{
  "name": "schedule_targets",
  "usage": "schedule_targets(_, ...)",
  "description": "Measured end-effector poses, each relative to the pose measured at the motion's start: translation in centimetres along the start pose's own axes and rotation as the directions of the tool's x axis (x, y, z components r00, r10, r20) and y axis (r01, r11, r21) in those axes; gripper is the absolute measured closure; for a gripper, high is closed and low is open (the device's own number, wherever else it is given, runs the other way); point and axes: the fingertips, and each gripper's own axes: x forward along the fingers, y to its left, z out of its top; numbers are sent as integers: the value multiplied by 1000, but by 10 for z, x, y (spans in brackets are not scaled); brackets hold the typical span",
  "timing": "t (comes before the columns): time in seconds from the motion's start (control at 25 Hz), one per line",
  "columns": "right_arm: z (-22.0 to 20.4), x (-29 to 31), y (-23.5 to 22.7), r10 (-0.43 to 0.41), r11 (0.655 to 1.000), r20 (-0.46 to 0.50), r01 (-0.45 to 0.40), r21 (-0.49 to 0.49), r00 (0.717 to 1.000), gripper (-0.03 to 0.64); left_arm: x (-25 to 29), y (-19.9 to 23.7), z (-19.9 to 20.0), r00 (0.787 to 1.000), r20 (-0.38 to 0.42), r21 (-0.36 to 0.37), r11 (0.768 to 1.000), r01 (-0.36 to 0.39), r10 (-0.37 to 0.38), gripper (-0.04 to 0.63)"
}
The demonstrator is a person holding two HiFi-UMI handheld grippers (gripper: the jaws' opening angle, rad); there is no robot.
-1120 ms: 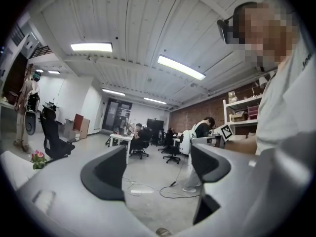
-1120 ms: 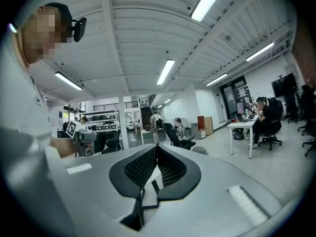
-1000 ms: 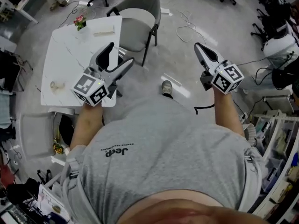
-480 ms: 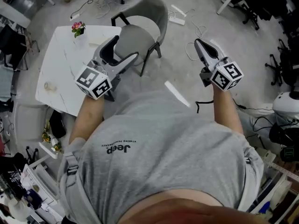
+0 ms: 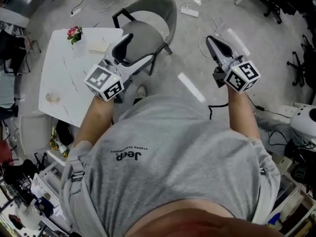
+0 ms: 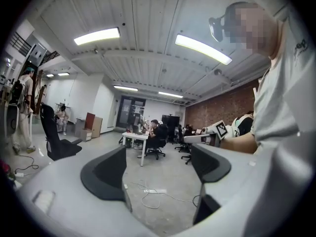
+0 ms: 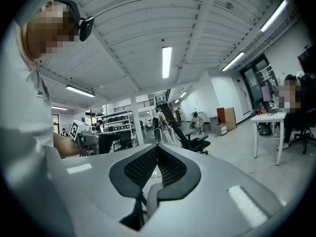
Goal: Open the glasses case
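Observation:
No glasses case is clearly in view. In the head view a white table (image 5: 59,83) stands at the left, with a small flower vase (image 5: 74,33), a pale flat object (image 5: 98,44) and a small item (image 5: 51,97) on it. My left gripper (image 5: 139,47) is held in the air over the table's right edge and a grey chair (image 5: 148,19), open and empty. In the left gripper view the left gripper (image 6: 158,157) frames only the office floor. My right gripper (image 5: 210,38) hangs over bare floor, shut on nothing; in the right gripper view the pads of the right gripper (image 7: 157,149) meet.
Cables and a power strip (image 5: 189,12) lie on the floor beyond the chair. Black office chairs (image 5: 308,63) stand at the right, cluttered shelves (image 5: 29,191) at the lower left. The person's grey shirt (image 5: 173,167) fills the lower frame, with a shoe (image 5: 141,91) showing.
The head view has shifted, so table and chair sit lower and further right in the frame. Both grippers stay raised in much the same pose, left open, right shut.

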Motion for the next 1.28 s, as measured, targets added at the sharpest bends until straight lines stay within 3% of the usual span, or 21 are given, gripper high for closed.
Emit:
schedule_targets(0.4,-1,67,-3,-95,995,-47,94,-29,994,612,13,75,-27,991,-28,-21,991,132,-132,155)
schedule_targets(0.6,-12,138,-1,-58,997,-99,54,-47,993,612,-3,134,-40,993,-61,-16,995,101,-101,155)
schedule_targets(0.84,-56,239,27,20,999,-171,-28,-43,985,612,-64,226,-87,989,-146,3,1000,-12,12,155)
schedule_targets(1.08,-106,314,50,65,998,-257,-70,-9,964,612,-111,282,-144,956,-289,101,995,-12,40,156)
schedule_targets(1.28,-139,350,68,95,995,-320,-95,14,943,612,-125,295,-198,910,-413,156,984,90,-18,156)
